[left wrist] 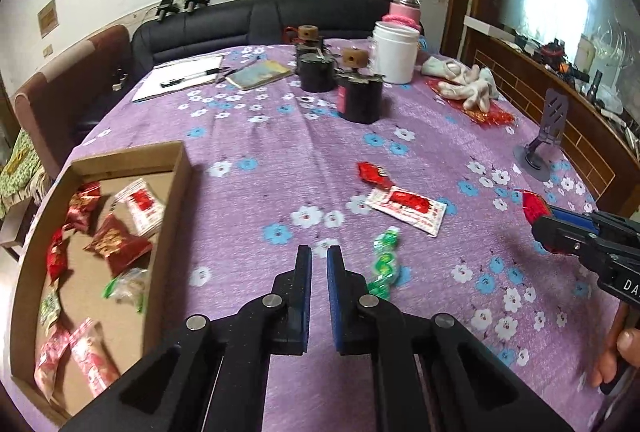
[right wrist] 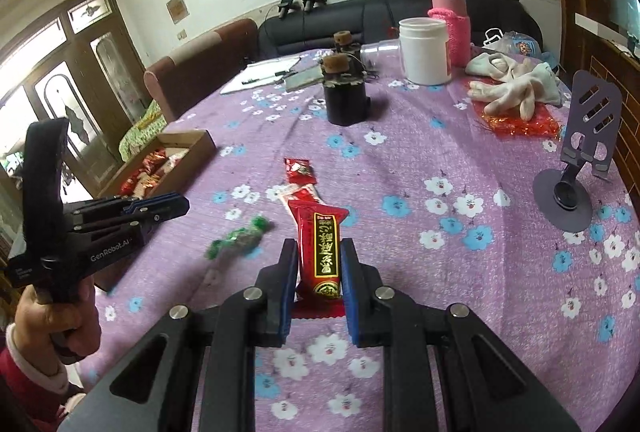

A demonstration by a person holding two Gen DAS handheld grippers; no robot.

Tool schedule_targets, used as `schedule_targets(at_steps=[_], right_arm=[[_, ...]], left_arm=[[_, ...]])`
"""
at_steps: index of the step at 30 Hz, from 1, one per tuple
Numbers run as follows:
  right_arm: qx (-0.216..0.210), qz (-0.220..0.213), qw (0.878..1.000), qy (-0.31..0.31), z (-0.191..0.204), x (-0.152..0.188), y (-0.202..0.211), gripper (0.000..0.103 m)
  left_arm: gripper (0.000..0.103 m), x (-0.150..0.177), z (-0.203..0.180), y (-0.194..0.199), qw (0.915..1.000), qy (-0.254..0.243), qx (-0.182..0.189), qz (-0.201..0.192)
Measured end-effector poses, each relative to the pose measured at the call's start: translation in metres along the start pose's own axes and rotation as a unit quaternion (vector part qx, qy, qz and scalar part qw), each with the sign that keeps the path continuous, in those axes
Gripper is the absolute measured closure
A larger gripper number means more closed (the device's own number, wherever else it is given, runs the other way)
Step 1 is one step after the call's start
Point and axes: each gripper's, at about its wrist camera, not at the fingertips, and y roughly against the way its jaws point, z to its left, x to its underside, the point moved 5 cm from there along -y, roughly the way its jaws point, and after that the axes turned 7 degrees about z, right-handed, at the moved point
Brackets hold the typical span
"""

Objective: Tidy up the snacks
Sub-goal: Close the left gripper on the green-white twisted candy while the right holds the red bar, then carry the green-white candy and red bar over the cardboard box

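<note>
My right gripper (right wrist: 320,252) is shut on a red snack bar (right wrist: 325,248) with a black and gold label, held above the purple flowered tablecloth; it also shows in the left wrist view (left wrist: 534,209). My left gripper (left wrist: 319,258) is shut and empty above the cloth, just left of a green wrapped candy (left wrist: 385,264). A white and red packet (left wrist: 406,208) and a small red packet (left wrist: 374,173) lie in the middle. A cardboard tray (left wrist: 176,167) at the left holds several snack packets.
Black jars with cork stoppers (left wrist: 358,99), a white jar (left wrist: 394,51), a pink flask (left wrist: 404,7), white gloves (left wrist: 466,85), a notepad with pen (left wrist: 180,77) and a grey phone stand (left wrist: 546,135) stand on the far and right parts of the table.
</note>
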Motion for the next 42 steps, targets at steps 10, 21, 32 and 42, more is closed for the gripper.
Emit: schedule_targets(at_steps=[10, 21, 32, 42], right_arm=[[-0.018, -0.014, 1.000, 0.002, 0.028, 0.002, 0.000, 0.083], [-0.015, -0.008, 1.000, -0.013, 0.014, 0.011, 0.001, 0.083], [-0.019, -0.009, 0.999, -0.028, -0.002, 0.015, 0.002, 0.083], [-0.023, -0.019, 0.999, -0.028, 0.003, 0.014, 0.008, 0.083]], left_arm=[[0.096, 0.007, 0.017, 0.010, 0.9999, 0.006, 0.006, 0.005], [0.031, -0.013, -0.036, -0.024, 0.9993, -0.037, 0.005, 0.009], [0.031, 0.001, -0.047, -0.067, 0.9958, -0.066, -0.022, 0.059], [0.083, 0.001, -0.038, -0.049, 0.9971, -0.058, -0.015, 0.046]])
